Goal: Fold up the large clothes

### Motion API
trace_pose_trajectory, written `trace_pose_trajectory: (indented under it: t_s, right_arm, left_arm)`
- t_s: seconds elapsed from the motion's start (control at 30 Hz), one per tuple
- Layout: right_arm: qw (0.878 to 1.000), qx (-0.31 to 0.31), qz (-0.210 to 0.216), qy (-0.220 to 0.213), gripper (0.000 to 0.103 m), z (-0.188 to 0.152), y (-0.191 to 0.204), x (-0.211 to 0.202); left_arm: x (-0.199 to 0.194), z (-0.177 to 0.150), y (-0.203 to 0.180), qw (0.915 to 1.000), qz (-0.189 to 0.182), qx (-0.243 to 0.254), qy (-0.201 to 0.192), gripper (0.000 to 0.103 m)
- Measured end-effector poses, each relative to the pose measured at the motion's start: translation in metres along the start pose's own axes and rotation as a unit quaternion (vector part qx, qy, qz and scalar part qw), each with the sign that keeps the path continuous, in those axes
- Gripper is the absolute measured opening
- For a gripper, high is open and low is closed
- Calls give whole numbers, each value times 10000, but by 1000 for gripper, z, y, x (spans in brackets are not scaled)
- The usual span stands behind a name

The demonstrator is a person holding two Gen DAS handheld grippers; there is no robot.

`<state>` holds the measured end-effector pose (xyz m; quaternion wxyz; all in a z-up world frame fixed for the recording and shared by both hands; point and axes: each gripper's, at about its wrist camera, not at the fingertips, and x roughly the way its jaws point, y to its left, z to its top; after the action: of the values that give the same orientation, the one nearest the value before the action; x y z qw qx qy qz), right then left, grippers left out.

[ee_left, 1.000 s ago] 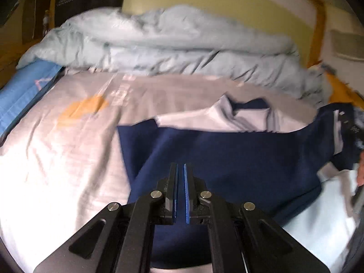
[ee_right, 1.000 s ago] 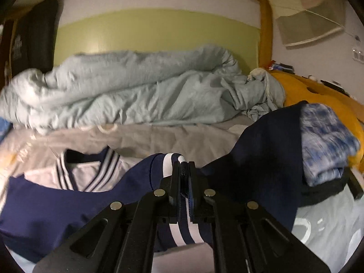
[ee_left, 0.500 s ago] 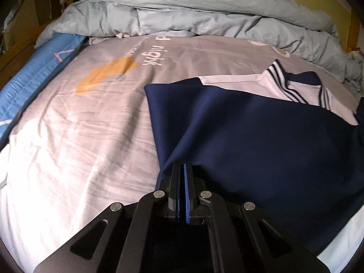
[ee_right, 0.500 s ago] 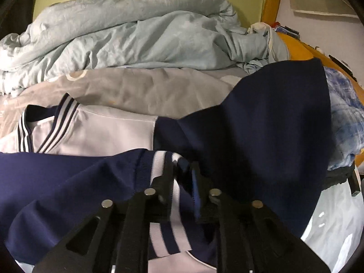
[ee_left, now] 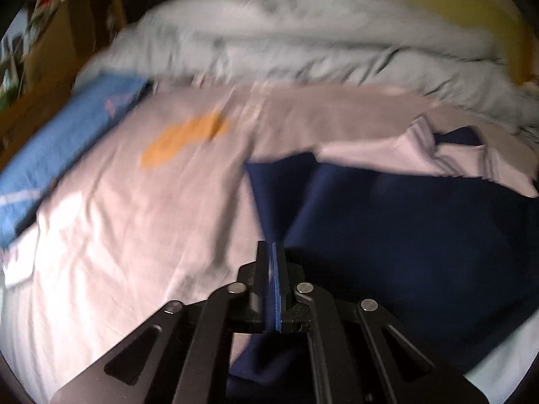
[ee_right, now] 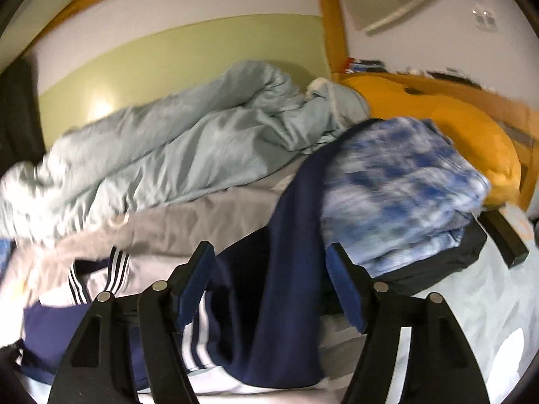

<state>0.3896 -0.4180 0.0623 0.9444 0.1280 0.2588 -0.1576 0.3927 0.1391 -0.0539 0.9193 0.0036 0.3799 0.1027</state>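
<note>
A navy and white jacket (ee_left: pixel 397 222) lies on the bed, collar toward the duvet. My left gripper (ee_left: pixel 272 252) is shut on a navy edge of the jacket, and the cloth rises in a taut ridge to the jaws. In the right wrist view the jacket (ee_right: pixel 269 289) lies below my right gripper (ee_right: pixel 269 256), whose jaws are wide open and hold nothing. A striped cuff (ee_right: pixel 195 333) lies under the left finger, and a navy sleeve drapes up against a folded pile.
A crumpled pale blue duvet (ee_right: pixel 188 148) lies along the far side of the bed. A folded blue-and-white garment (ee_right: pixel 397 188) sits on a dark pile at the right, with an orange cushion (ee_right: pixel 448 124) behind. The bedsheet (ee_left: pixel 134 222) is pale pink; a blue pillow (ee_left: pixel 60 148) lies at left.
My right gripper has opened and let go of the striped cuff. My left gripper has stayed shut on the navy edge and the view has shifted, now blurred by motion.
</note>
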Motion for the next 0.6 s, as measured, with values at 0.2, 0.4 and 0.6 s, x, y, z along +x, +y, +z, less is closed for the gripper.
trace_pose_trajectory:
  t_s: [0.2,0.4,0.6]
  right_arm:
    - [9973,427,585,142,50,-1,-22,15]
    - [9988,229,260,337,35,-8,-18,34]
    - [9983,-304,-375,315,23,-14,-5,39]
  left_arm:
    - [-46,4,-23,9943,-351,143,-995,54]
    - [-60,8,-13,9891,-266,-111,-1447,85]
    - [-54,7,0,9899,-476,-441,-1261,85]
